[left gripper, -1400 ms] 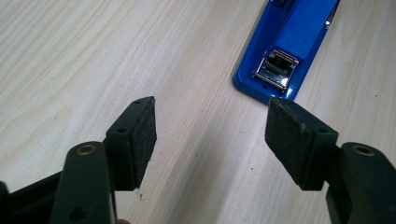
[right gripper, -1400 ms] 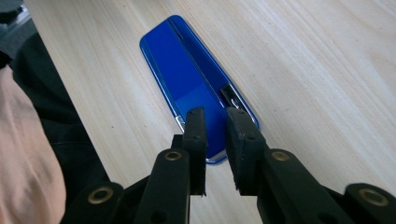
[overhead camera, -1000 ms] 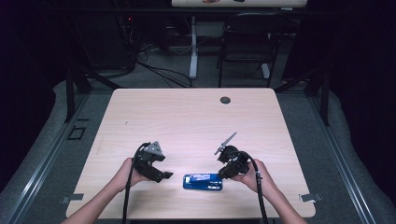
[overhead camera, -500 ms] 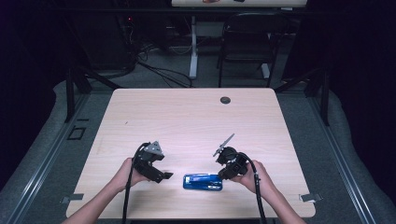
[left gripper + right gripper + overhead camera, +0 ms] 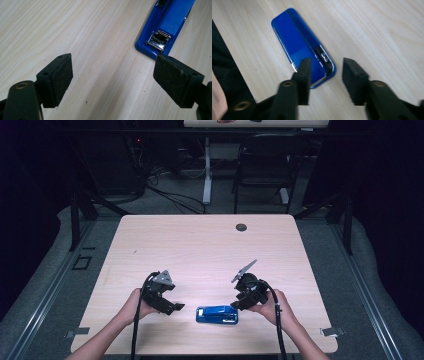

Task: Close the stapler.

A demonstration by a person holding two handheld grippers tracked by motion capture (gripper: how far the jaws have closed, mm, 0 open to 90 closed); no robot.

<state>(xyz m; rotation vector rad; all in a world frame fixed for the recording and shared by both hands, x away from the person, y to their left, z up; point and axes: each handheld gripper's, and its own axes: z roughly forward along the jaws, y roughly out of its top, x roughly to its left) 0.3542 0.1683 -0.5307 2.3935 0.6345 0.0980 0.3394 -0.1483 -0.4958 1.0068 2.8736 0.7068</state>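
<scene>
While flanked by both hand-held grippers, blue stapler point(image 5: 217, 314) lies flat, untouched

light: table point(image 5: 200, 245) evenly lit, surroundings dark | blur: right tool point(image 5: 325, 75) soft (motion) | glare: none

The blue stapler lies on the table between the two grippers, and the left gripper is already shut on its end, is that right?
Not quite: the blue stapler does lie between them, but the left gripper is open, its jaws wide apart over bare table, as the left gripper view shows.
</scene>
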